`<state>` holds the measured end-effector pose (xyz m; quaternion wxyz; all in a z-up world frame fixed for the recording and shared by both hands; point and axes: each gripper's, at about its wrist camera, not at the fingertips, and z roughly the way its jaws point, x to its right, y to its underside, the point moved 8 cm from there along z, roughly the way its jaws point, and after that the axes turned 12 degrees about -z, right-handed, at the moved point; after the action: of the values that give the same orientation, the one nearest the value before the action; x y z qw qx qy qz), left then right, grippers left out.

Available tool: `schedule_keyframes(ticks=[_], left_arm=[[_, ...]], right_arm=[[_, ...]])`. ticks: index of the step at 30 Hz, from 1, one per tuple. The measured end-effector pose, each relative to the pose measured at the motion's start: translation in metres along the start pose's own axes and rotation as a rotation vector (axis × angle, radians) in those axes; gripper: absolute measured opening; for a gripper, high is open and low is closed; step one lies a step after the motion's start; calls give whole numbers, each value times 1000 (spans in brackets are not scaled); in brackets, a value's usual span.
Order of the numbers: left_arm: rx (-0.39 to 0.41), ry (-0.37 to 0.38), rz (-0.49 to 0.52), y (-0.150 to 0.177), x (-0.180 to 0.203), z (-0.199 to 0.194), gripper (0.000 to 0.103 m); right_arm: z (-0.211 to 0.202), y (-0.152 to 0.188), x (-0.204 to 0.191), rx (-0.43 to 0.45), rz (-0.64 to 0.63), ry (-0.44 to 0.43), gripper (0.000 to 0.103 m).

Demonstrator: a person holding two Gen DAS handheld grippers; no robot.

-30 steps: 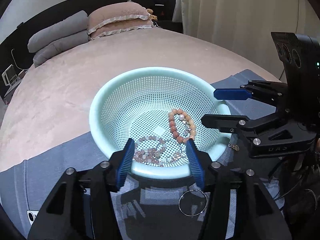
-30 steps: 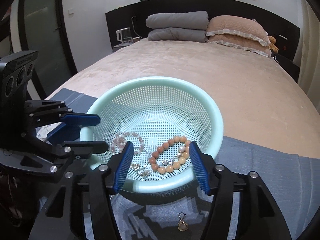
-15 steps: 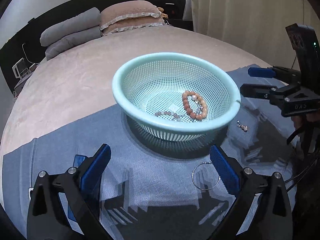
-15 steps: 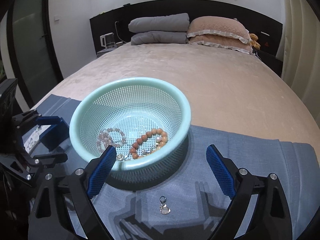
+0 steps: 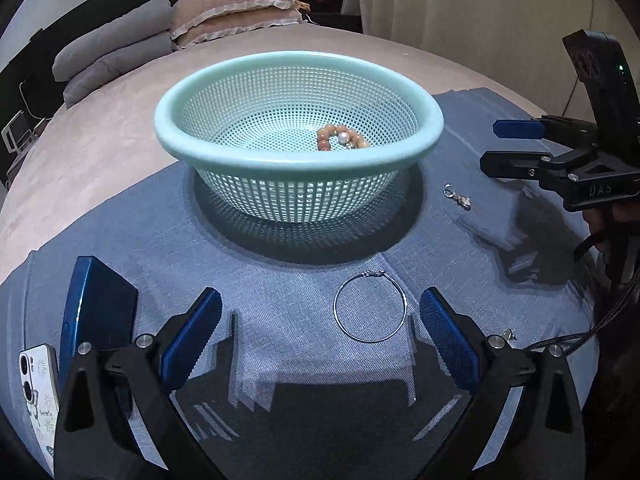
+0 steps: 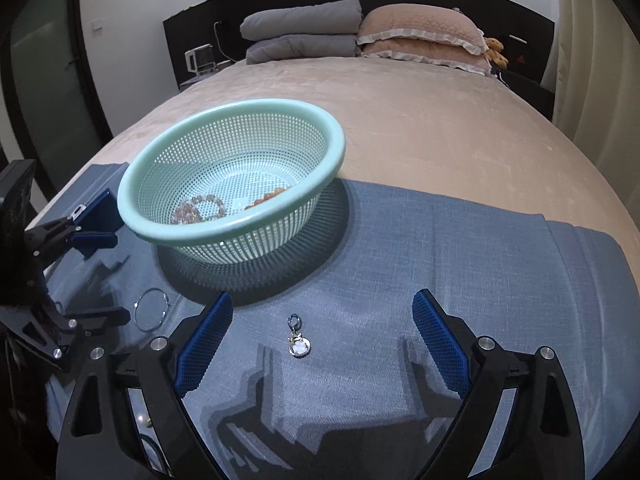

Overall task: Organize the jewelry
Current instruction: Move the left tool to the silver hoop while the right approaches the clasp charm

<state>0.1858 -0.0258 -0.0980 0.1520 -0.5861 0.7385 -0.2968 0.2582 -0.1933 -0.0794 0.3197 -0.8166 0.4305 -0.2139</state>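
We are holding the left tongs [image 5: 320, 334] wide open above a blue cloth [image 5: 280, 280] that is lying on the bed [image 6: 440, 128], and nothing is gripped between their blue pads. A thin silver hoop [image 5: 370, 307] is lying flat on the cloth between the two fingers, closer to the right one, and it is not touching either. The right tongs [image 6: 322, 338] are also standing wide open and empty. A small silver pendant [image 6: 298, 338] with a round clasp is lying on the cloth between their fingers, apart from both pads. Behind both tongs a mint green basket [image 5: 200, 148] is sitting on the cloth. Inside it we are seeing an orange bead bracelet [image 5: 340, 140] and a pale pink bead bracelet [image 6: 198, 210]. A blue box [image 5: 96, 308] is lying to the left of the left tongs, and a phone [image 5: 38, 388] is lying just beside it at the cloth's edge.
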Motion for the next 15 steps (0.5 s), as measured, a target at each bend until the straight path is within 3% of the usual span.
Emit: schedule_keyframes(ticks=[9,15], left_arm=[[-32,6,28,15,11,15,97],[2,-6,23,18,12,18,97]], right_arm=[[-16,31,0,-2,-26,-18,87],[-24,50,-12,21,-79,-27,87]])
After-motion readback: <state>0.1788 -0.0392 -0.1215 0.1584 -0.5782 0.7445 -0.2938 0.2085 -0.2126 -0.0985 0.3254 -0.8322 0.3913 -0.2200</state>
